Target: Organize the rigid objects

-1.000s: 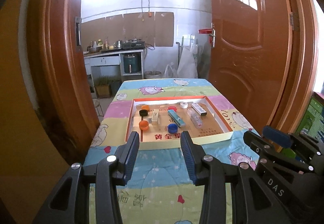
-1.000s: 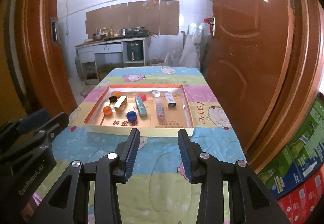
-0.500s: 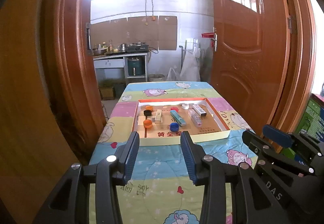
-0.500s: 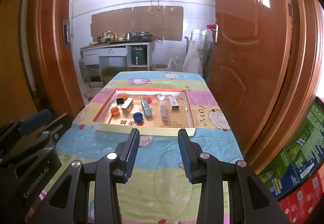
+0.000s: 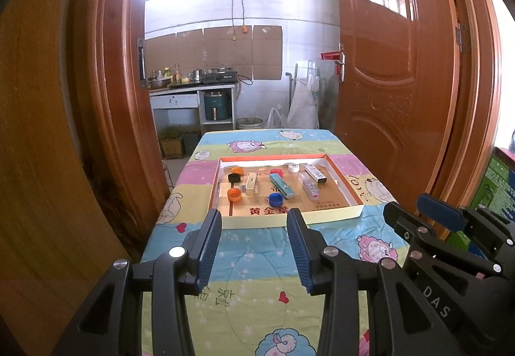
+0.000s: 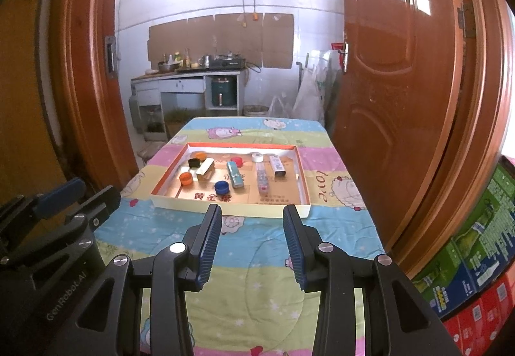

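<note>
Cartoon-print tablecloth (image 5: 257, 262); shallow cardboard tray (image 5: 289, 217) far off; my left tongs (image 5: 254, 246), right tongs (image 6: 252, 243) gape empty; overreaching could shove it.

In front of me, one shallow tray (image 5: 291, 218) holds six bottle caps: two orange (image 5: 234, 194), one black (image 5: 234, 177), one blue (image 5: 276, 199), one red (image 5: 276, 172), one white (image 5: 293, 167). There are also four small oblong boxes: cream (image 5: 251, 183), teal (image 5: 282, 189), clear (image 5: 308, 187), white (image 5: 315, 173).
</note>
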Demonstrator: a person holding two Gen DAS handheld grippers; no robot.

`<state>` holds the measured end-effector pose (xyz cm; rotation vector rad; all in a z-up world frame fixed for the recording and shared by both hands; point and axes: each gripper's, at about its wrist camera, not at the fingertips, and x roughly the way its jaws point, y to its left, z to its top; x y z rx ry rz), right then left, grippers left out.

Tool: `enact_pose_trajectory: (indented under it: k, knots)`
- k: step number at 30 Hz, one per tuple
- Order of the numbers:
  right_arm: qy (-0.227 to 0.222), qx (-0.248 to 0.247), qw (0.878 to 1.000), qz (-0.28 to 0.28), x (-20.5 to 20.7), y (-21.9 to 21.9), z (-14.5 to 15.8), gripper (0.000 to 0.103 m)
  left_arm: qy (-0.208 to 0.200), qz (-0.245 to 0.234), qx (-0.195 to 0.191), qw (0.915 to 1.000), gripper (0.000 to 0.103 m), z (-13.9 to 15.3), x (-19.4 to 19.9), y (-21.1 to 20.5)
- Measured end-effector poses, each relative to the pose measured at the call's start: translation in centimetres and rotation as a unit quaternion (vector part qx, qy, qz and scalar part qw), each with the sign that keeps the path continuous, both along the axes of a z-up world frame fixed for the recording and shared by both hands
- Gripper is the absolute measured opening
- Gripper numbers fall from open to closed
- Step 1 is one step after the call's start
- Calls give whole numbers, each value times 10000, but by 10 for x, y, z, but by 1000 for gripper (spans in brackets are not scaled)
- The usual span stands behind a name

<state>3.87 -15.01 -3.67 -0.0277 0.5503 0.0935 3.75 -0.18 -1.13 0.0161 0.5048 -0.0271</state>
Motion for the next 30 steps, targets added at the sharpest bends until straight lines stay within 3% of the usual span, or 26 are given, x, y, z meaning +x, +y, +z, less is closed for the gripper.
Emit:
enact_pose_trajectory:
  k: [30]
  knots:
    - [-27, -41, 10000, 42, -2, 7, 0, 41, -15, 8, -12, 10000, 42, 2, -10, 3]
